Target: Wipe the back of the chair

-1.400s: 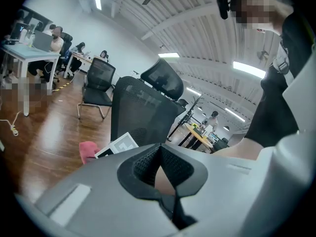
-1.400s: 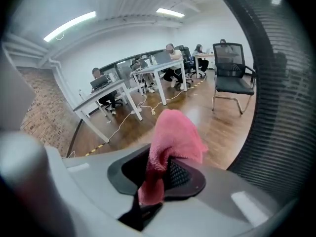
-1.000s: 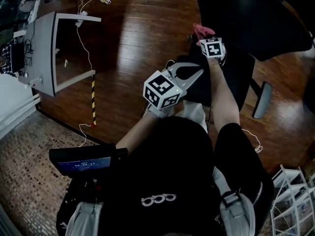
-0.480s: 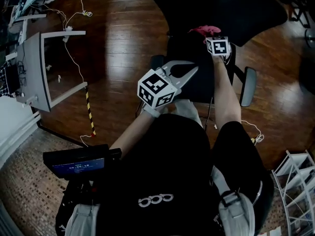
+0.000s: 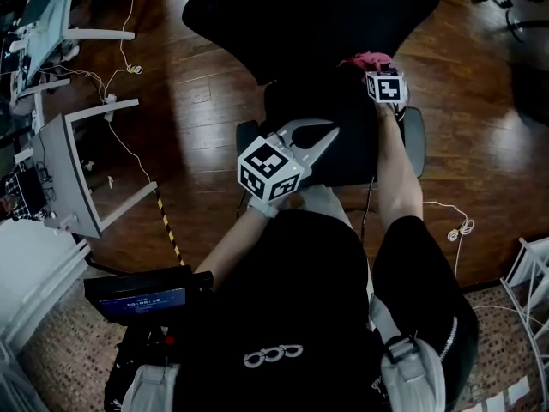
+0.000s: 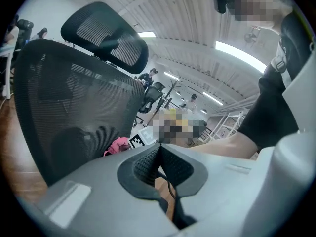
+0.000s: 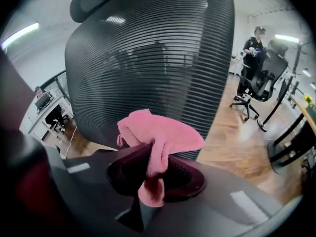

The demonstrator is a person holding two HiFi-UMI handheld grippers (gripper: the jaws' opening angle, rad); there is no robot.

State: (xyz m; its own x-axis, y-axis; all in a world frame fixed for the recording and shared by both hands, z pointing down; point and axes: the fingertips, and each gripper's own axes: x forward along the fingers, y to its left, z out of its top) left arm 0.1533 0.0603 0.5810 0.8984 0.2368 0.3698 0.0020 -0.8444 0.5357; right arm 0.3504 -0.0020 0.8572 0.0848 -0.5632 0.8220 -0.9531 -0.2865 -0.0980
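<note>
My right gripper [image 7: 155, 171] is pinching the pink cloth [image 7: 163, 132] between its jaws. Most of the cloth flops loose over the top. The chair back [image 7: 148, 58] is the big black mesh that fills the middle of the right gripper view. In the head view it sits at the top middle, and the cloth is at its lower edge. I cannot tell if the cloth touches the mesh.

My left gripper [image 6: 159, 154] has its jaws pressed together on nothing. It hangs near the seat and holds nothing steady.

If I rub hard, I think the rough mesh could tug the cloth out, since only a small fold is held. The chair might also turn away when pushed, because nothing holds it.

I count one cloth, one chair close to me and two grippers.
</note>
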